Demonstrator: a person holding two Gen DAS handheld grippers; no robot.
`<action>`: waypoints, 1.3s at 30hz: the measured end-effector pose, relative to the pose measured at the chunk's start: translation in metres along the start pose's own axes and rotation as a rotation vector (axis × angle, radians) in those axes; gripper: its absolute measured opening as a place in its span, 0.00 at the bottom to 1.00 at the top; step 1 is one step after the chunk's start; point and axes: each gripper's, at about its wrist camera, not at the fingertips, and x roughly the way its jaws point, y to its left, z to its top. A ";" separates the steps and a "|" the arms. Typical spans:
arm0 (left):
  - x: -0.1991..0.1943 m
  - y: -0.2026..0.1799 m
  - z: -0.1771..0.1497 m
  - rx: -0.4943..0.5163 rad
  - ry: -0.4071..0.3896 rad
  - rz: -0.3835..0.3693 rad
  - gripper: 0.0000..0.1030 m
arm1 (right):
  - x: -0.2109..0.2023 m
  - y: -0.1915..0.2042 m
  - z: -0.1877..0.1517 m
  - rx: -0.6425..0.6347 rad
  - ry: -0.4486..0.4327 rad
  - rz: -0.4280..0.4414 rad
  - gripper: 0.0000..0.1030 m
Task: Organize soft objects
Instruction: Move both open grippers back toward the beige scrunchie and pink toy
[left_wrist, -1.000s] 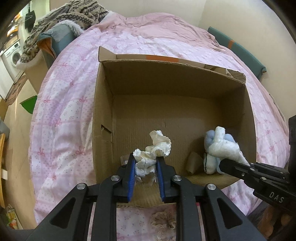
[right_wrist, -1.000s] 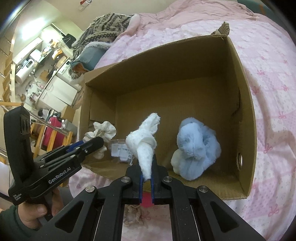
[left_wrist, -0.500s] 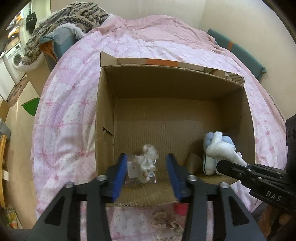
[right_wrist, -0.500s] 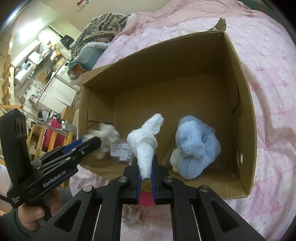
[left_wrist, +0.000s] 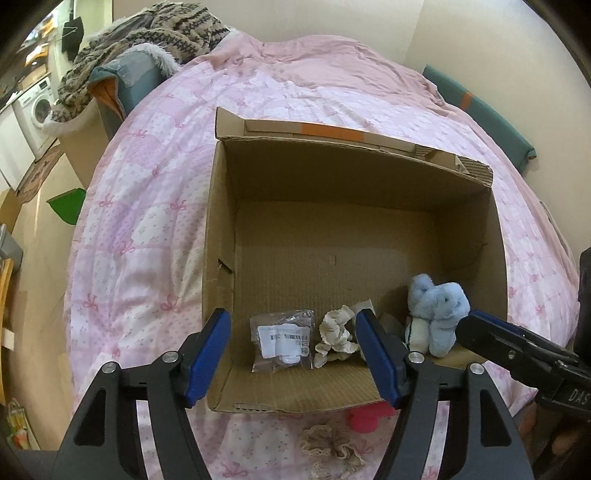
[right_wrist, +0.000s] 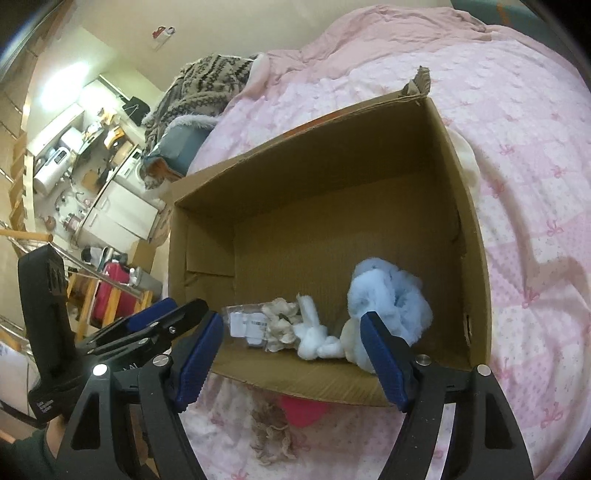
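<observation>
An open cardboard box (left_wrist: 354, 236) (right_wrist: 325, 206) sits on the pink bed. Inside near its front wall lie a clear plastic packet (left_wrist: 282, 339) (right_wrist: 245, 326), a cream lace scrunchie (left_wrist: 336, 332) (right_wrist: 279, 326), a white fluffy scrunchie (right_wrist: 314, 334) and a light blue plush item (left_wrist: 437, 314) (right_wrist: 388, 299). My left gripper (left_wrist: 293, 356) is open and empty just above the box's front edge. My right gripper (right_wrist: 291, 354) is open and empty there too. Each gripper shows in the other's view.
A beige lace scrunchie (left_wrist: 332, 446) (right_wrist: 273, 435) and a red soft item (left_wrist: 365, 421) (right_wrist: 303, 408) lie on the pink quilt (left_wrist: 147, 229) in front of the box. A patterned blanket pile (left_wrist: 147, 44) lies at the bed's far left corner.
Both grippers opened. The left one let go of the cream scrunchie and the right one let go of the white scrunchie; both items now lie in the box. Both grippers pulled back a little.
</observation>
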 end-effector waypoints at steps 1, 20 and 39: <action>0.000 0.000 -0.001 0.002 -0.001 0.001 0.65 | 0.000 0.000 0.000 0.000 0.002 -0.002 0.79; -0.034 0.027 -0.007 -0.087 -0.031 0.016 0.66 | -0.021 -0.005 -0.009 0.036 -0.033 -0.064 0.78; -0.041 0.026 -0.069 -0.127 0.047 0.022 0.66 | -0.035 -0.020 -0.056 0.180 0.033 -0.044 0.78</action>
